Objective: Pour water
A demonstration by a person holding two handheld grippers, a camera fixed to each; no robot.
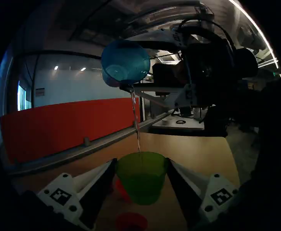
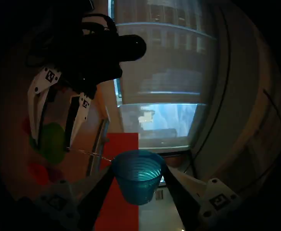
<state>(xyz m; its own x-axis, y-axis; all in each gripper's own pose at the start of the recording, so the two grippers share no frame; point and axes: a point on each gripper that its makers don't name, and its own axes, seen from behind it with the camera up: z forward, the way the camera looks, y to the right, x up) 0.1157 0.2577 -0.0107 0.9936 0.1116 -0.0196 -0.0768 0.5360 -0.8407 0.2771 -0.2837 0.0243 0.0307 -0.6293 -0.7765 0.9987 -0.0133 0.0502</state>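
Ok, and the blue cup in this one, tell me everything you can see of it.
The blue cup is translucent plastic, tapered, with faint stepped rings inside its wall. The right gripper holds it, jaws pressing on either side below the rim. It is raised above the wooden table and tipped steeply, and a thin stream of water falls from its lip into the green cup held below in the left gripper. How much water it holds cannot be told.

A red cup [image 1: 130,221] close under the green cup [image 1: 142,177], open tabletop [image 1: 194,150] beyond.
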